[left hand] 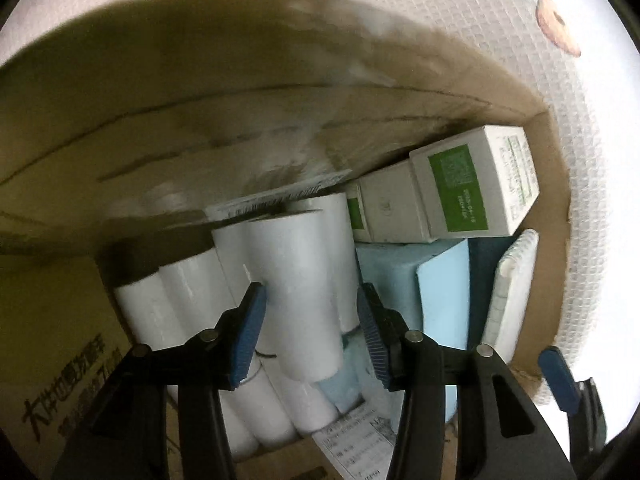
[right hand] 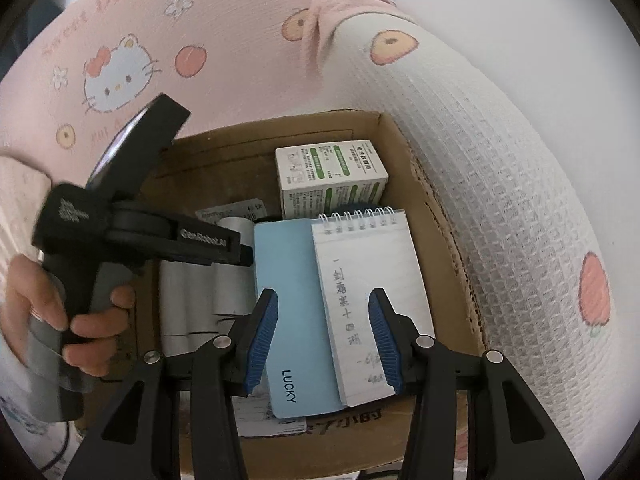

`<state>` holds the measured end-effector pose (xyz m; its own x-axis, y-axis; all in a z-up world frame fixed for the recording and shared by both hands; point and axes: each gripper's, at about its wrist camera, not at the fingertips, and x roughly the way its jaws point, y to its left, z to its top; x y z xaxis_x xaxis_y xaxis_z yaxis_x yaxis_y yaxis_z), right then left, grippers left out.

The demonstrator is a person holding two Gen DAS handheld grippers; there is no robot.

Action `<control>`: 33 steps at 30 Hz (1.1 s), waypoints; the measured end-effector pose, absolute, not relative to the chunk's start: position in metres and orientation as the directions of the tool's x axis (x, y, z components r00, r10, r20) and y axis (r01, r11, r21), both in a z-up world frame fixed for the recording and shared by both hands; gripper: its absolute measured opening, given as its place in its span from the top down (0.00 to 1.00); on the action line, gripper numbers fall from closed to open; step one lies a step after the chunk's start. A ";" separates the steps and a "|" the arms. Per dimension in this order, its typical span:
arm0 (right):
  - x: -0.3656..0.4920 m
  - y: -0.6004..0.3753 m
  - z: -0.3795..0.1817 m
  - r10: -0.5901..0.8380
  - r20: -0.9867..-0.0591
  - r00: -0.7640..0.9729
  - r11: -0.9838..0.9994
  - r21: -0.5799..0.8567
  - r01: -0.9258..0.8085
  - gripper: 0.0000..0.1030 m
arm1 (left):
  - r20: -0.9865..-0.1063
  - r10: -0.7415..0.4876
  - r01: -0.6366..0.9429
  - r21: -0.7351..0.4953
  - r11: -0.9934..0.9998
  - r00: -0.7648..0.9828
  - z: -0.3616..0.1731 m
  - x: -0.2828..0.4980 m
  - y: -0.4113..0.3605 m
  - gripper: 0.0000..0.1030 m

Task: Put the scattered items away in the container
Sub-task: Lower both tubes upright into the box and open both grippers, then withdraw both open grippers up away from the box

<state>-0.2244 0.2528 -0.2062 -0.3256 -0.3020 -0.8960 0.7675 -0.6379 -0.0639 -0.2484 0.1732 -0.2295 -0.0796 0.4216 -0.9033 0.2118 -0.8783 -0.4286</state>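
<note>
Clearly the cardboard box (right hand: 404, 152) is close to full, which explains how things sit: the white rolls (left hand: 292, 280) lie side by side along the 9 o'clock half, the blue LUCKY case (right hand: 292, 320) and spiral notepad (right hand: 368, 300) lie flat beside them, and the green-and-white carton (right hand: 332, 176) is wedged into the 12 o'clock corner, tilted against the wall.

The left gripper (left hand: 312, 336) reaches into the box with its jaws apart on either side of the topmost roll; neither pad seems to press on it, so I judge the roll is just being let go or nudged into line. The right gripper (right hand: 324, 344) hovers above the case and notepad, jaws spread and holding nothing.

Open room is scarce. Bare cardboard shows only along the far wall near 11 o'clock, and the box sits on a printed bed sheet (right hand: 520, 200), its right wall close against a quilted fold at 3 o'clock.
</note>
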 end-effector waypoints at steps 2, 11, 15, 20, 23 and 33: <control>-0.223 0.251 -0.205 -0.312 -0.892 -0.327 -0.640 -0.057 0.767 0.57 | -0.901 0.423 0.220 -0.433 -0.874 -0.094 -0.226 -0.244 0.169 0.50; -0.214 0.253 -0.203 -0.357 -0.885 -0.300 -0.626 -0.012 0.780 0.57 | -0.903 0.415 0.220 -0.429 -0.876 -0.109 -0.230 -0.236 0.165 0.92; -0.211 0.252 -0.206 -0.353 -0.891 -0.285 -0.626 -0.002 0.780 0.57 | -0.914 0.392 0.216 -0.405 -0.889 -0.101 -0.225 -0.232 0.166 0.92; -0.203 0.253 -0.200 -0.367 -0.887 -0.281 -0.625 0.011 0.780 0.57 | -0.934 0.319 0.144 -0.342 -0.929 -0.159 -0.193 -0.218 0.171 0.74; -0.197 0.251 -0.195 -0.371 -0.884 -0.284 -0.624 0.011 0.781 0.57 | -0.936 0.276 0.100 -0.303 -0.948 -0.218 -0.169 -0.206 0.170 0.50; -0.162 0.240 -0.176 -0.322 -0.885 -0.337 -0.647 -0.055 0.761 0.53 | -0.905 0.200 -0.077 -0.185 -0.980 -0.374 -0.096 -0.167 0.159 0.42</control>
<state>-0.1618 0.2402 -0.1762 -0.3369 -0.3217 -0.8849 0.7608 -0.6467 -0.0545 -0.1672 0.1587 -0.0961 -0.3740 0.2004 -0.9055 -0.0768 -0.9797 -0.1851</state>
